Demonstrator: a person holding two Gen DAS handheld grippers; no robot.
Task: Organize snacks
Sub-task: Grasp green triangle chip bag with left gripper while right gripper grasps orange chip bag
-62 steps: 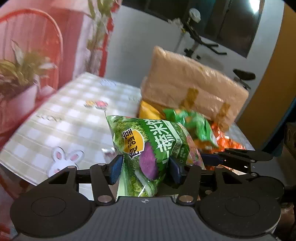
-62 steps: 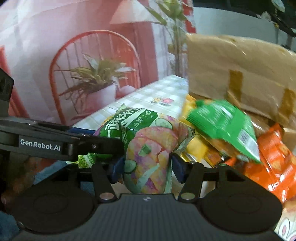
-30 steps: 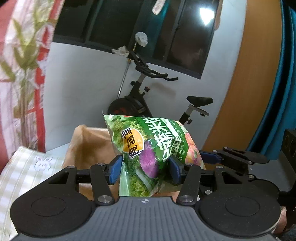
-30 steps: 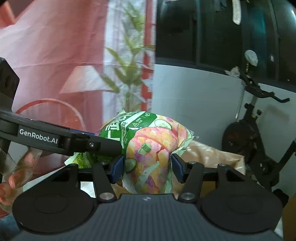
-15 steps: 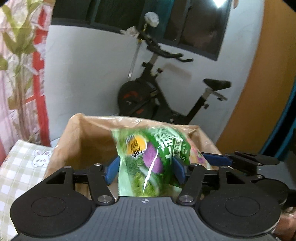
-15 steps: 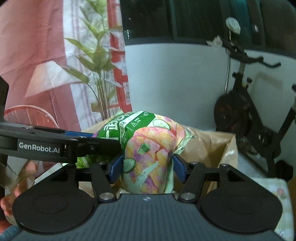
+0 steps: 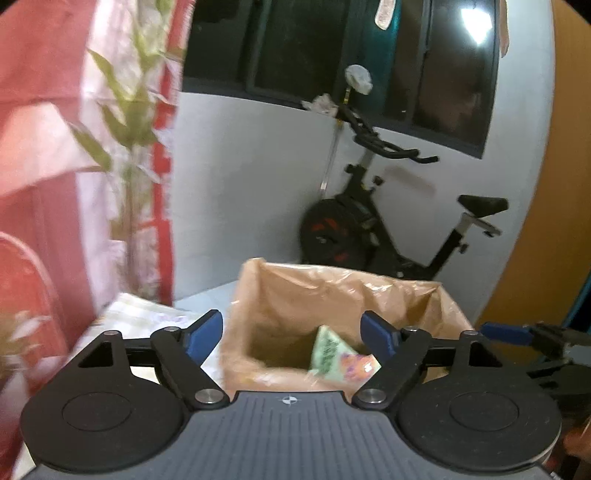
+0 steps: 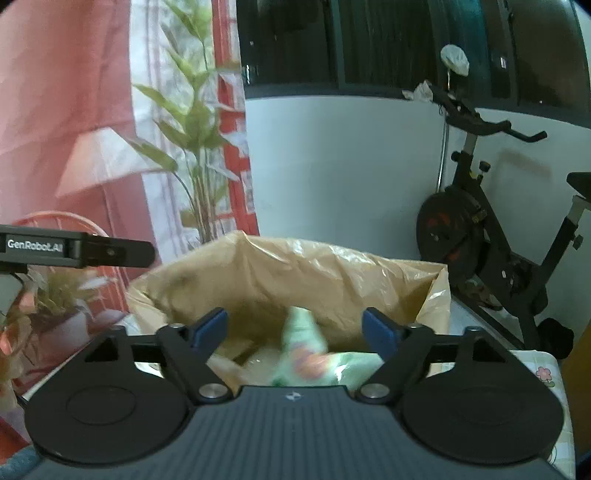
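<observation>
Both hand-held grippers hang above the open brown box: the left hand-held gripper [image 7: 291, 334] and right hand-held gripper [image 8: 294, 330] have just been opening, jaws wide, gripping nothing. The green snack bag [image 7: 341, 356] lies inside the brown box [image 7: 402, 295], blurred.

Open box [image 7: 280, 295] mouth clear above; snack bag [image 7: 332, 354] lies inside.

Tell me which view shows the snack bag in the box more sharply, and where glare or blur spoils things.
Left wrist view: snack bag in the lined box is fairly sharp, the curtain at left smears, and a bright glare spot sits in the window. Right wrist view: the bag is a motion-blurred smear, while the exercise bike is crisp.
</observation>
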